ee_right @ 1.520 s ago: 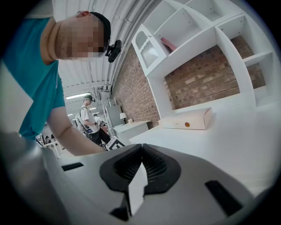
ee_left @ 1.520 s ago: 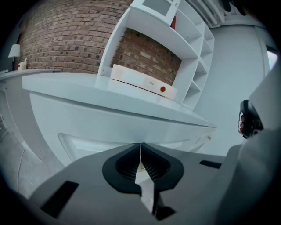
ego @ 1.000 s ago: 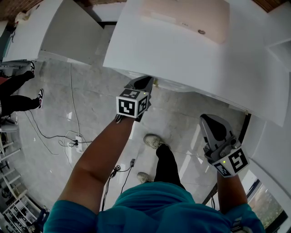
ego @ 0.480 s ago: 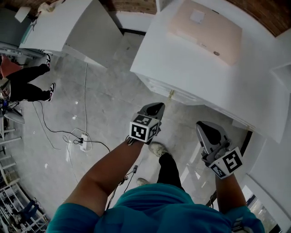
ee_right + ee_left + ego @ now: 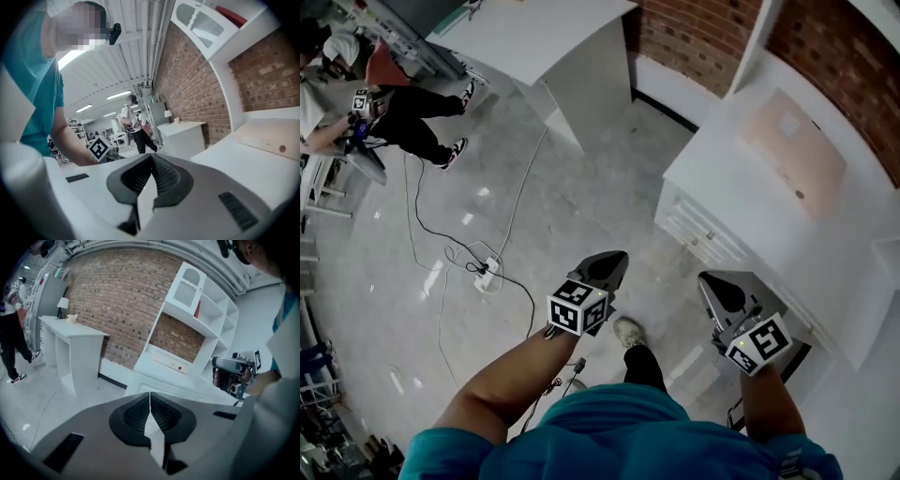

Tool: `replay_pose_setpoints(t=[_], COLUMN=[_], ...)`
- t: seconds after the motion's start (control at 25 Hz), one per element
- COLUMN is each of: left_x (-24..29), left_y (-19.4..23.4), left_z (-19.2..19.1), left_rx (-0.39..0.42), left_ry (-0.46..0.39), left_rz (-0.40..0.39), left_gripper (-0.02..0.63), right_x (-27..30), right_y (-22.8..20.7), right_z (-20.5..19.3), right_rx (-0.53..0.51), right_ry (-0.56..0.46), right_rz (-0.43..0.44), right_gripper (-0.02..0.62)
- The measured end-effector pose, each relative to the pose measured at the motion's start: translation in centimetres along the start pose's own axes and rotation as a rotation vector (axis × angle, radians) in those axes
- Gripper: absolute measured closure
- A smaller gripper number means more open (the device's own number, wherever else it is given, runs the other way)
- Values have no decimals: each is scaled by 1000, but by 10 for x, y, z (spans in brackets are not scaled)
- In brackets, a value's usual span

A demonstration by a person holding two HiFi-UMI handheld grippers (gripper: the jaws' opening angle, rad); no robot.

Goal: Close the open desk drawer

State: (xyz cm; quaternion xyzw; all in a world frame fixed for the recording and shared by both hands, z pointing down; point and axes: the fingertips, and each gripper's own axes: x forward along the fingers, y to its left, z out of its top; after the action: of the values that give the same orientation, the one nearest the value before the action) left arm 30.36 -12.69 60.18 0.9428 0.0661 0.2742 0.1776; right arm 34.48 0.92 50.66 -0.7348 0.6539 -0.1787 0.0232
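The white desk (image 5: 722,169) stands at the right against a brick wall, its drawer fronts (image 5: 701,230) facing the floor area. The fronts look level with each other, and I cannot tell whether any stands out. My left gripper (image 5: 615,259) is shut and empty, hanging over the floor a short way from the drawer fronts. In its own view the left gripper (image 5: 150,395) points at the desk (image 5: 154,380). My right gripper (image 5: 712,282) is also shut and empty, just in front of the desk's near corner. The right gripper (image 5: 151,157) has its pads pressed together.
A pale pink pad (image 5: 792,141) lies on the desk. A second white desk (image 5: 553,37) stands at the back. A power strip with cables (image 5: 487,274) lies on the floor. A seated person (image 5: 394,103) is far left. White shelves (image 5: 199,315) rise above the desk.
Both grippers have drawn back from the desk. The left gripper was close to the drawer front and now hangs over open floor. The head view has pulled away, so more of the room shows.
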Motion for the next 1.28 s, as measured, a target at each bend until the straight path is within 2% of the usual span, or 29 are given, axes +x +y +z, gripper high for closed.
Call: replay_pose_setpoints(t=[0.24, 0.4, 0.64, 0.8, 0.96, 1.28], left_x=[-116, -209, -350, -435, -513, -639], left_y=[39, 65, 89, 89, 76, 44], left_z=[12, 17, 0, -14, -23, -43], left_rx=[-45, -70, -146, -167, -141, -117], left_ry=[-105, -188, -281, -347, -414, -542], left_rz=[143, 275, 453, 559, 643, 751], left_gripper=[589, 589, 589, 589, 589, 589], right_x=[64, 116, 166, 186, 196, 200], right_y=[63, 117, 214, 279, 339, 453], right_z=[22, 47, 66, 76, 81, 94], right_rx=[-65, -93, -172, -227, -261, -342], right_ry=[76, 108, 169, 191, 207, 190], right_rz=[179, 312, 474, 578, 644, 763], right_gripper=[573, 574, 572, 572, 573, 574])
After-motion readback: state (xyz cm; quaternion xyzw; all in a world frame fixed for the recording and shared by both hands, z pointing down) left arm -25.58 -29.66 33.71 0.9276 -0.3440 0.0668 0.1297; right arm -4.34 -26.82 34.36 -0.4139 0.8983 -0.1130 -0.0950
